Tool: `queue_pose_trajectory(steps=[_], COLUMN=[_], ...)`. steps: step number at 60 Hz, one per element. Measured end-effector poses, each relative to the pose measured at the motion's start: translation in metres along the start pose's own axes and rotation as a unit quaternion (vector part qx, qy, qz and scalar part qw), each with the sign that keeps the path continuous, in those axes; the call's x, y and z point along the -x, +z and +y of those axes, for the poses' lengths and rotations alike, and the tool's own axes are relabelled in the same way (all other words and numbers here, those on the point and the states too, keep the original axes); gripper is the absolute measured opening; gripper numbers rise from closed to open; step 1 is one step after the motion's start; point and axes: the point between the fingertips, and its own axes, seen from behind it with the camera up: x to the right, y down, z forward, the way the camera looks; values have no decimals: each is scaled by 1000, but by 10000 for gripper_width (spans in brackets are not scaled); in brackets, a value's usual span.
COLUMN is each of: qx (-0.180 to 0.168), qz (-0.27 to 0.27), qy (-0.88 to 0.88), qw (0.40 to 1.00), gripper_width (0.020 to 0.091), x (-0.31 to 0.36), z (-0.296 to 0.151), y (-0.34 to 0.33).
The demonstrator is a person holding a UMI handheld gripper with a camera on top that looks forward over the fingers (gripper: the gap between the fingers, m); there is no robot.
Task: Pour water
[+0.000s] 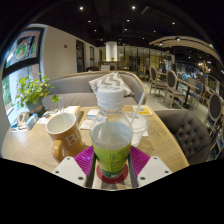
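Tongs (112, 168) around half-full bottle (112, 130)

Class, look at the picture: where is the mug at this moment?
In the gripper view, the mug stands on the wooden table, left of the water bottle held in the hand-held gripper, with a potted plant behind it.

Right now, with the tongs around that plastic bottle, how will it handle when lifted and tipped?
The plastic bottle looks thin-walled, so it may flex under the tongs. It looks about half full, so likely moderately heavy and sloshy. Tall and narrow: probably tippy if nudged.
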Motion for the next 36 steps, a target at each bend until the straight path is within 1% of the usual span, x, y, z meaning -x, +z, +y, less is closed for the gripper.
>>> queue_pose_trajectory(steps=[3, 6, 8, 12, 13, 15, 22, 30, 36], qx=[12, 29, 39, 53, 57, 64, 83, 117, 126], qz=[3, 4, 6, 17, 20, 23, 39, 51, 51], qy=[0, 3, 5, 7, 7, 5, -2, 5, 6], qw=[1000, 1000, 999, 998, 998, 998, 996, 992, 991], gripper_width=[542, 614, 679, 861, 866, 846, 853, 852, 856], x=[1, 2, 3, 3, 3, 4, 19, 47, 74], z=[4, 9, 11, 15, 15, 16, 14, 19, 20], y=[-1, -5, -9, -21, -25, -34, -77, -141, -189])
